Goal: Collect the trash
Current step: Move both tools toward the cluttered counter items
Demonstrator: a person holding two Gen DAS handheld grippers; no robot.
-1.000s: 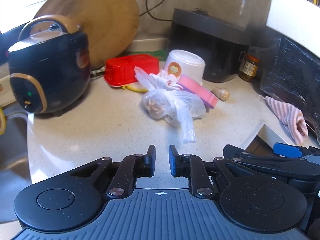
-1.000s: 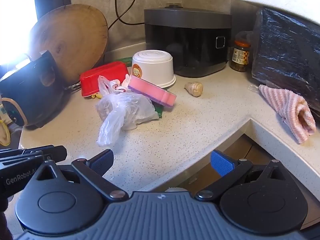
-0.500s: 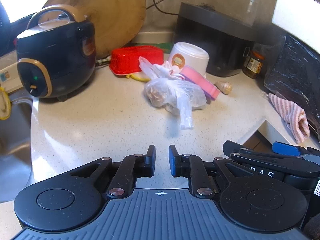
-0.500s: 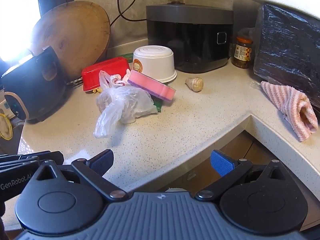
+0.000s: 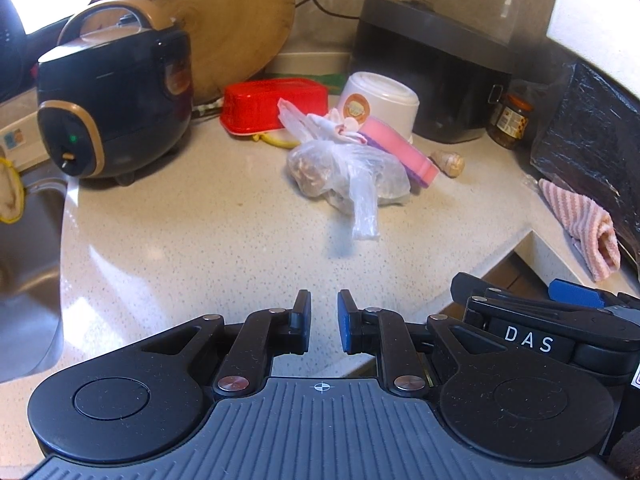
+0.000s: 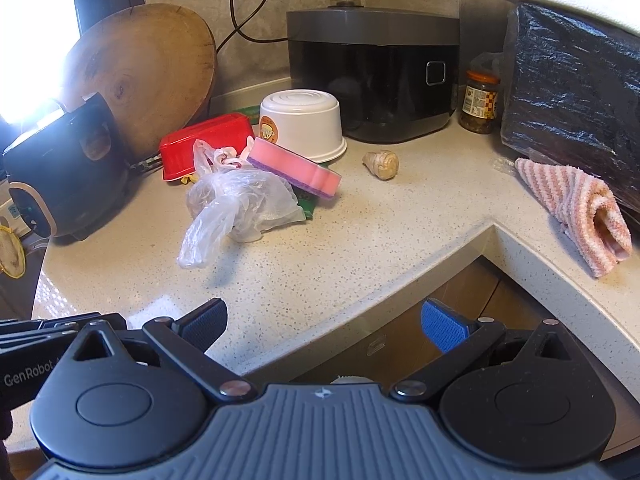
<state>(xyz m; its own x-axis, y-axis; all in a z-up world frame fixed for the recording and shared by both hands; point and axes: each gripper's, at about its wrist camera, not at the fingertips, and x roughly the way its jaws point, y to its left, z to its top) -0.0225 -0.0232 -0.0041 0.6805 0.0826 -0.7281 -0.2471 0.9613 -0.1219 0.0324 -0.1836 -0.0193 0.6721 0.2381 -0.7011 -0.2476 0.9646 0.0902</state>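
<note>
A clear plastic bag of trash (image 5: pixel 348 178) lies knotted in the middle of the speckled counter (image 5: pixel 200 232); it also shows in the right wrist view (image 6: pixel 240 204). A pink sponge (image 5: pixel 396 148) leans against it, also seen from the right (image 6: pixel 296 166). My left gripper (image 5: pixel 323 322) is nearly shut and empty, near the counter's front edge, well short of the bag. My right gripper (image 6: pixel 324 322) is open and empty, over the counter's inner corner edge.
A dark rice cooker (image 5: pixel 116 108) stands left, a round wooden board (image 5: pixel 224 12) behind it. A red tub (image 5: pixel 276 106), an upturned white bowl (image 5: pixel 380 100), a black appliance (image 6: pixel 372 68), a jar (image 6: pixel 480 102), a ginger piece (image 6: pixel 382 164) and a striped cloth (image 6: pixel 576 208) surround the bag. A sink (image 5: pixel 24 248) lies left.
Both grippers have drawn back and risen slightly from the counter, so the bag looks farther away. Jaws are unchanged. Nothing on the counter moved.
</note>
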